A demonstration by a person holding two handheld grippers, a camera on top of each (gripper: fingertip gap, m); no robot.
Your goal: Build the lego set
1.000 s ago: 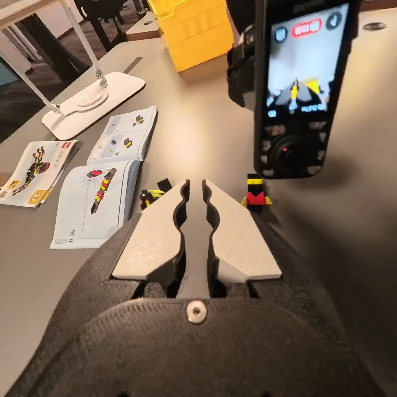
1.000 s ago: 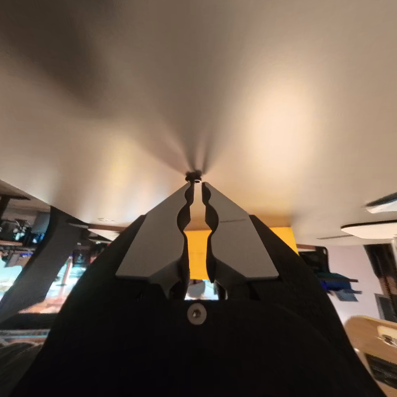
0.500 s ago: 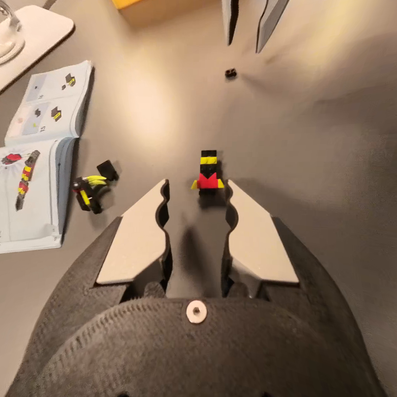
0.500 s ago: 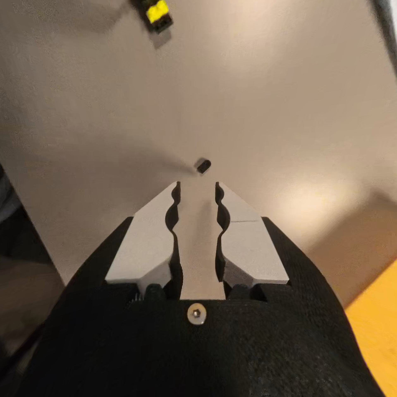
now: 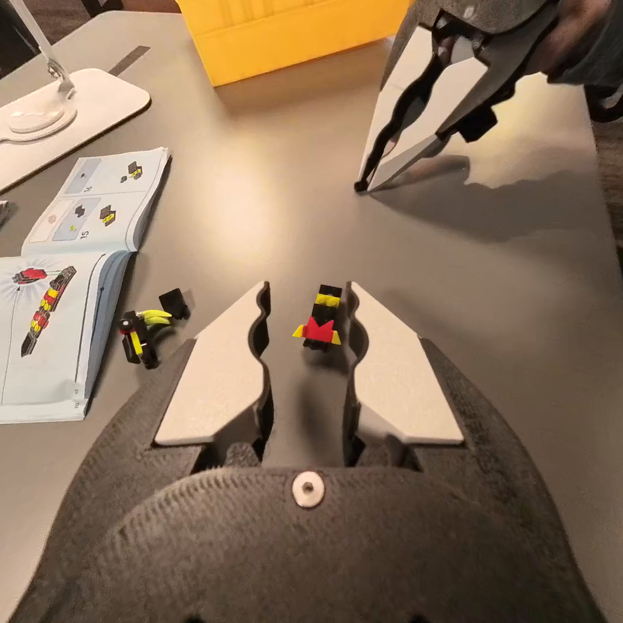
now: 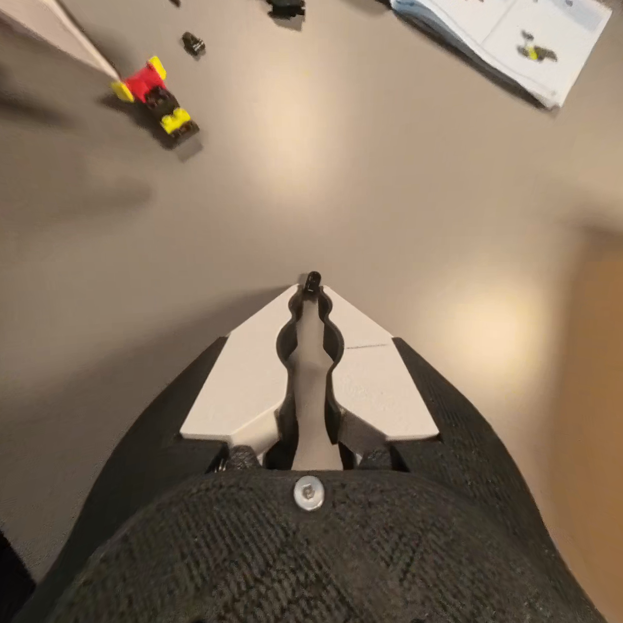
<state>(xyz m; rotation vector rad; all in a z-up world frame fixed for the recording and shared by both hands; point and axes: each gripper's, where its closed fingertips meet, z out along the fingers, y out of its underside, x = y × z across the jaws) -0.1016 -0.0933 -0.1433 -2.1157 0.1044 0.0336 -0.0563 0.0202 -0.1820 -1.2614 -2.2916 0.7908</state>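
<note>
Left tongs (image 5: 307, 296) stand open and low over the surface (image 5: 438, 303), one finger on each side of the red, black and yellow model (image 5: 320, 320). The model lies flat between the fingers, close to the right one; contact cannot be confirmed. In my judgement this placement readies a grip to steady the model while a part is added.

Right tongs (image 6: 312, 286) are closed on a small black piece (image 6: 312, 280), pinched at the very tips, with the tips down at the surface. The piece is well apart from the model. Judged: it is being picked up for fitting, and the tip-only hold risks it slipping or twisting.

A black and lime sub-assembly (image 5: 141, 333) and a loose black plate (image 5: 174, 301) lie just beside the open booklet (image 5: 67, 269), presumably kept within reach of the steps shown. A yellow box (image 5: 286, 37) and a white lamp base (image 5: 67, 104) stand at the far side.
</note>
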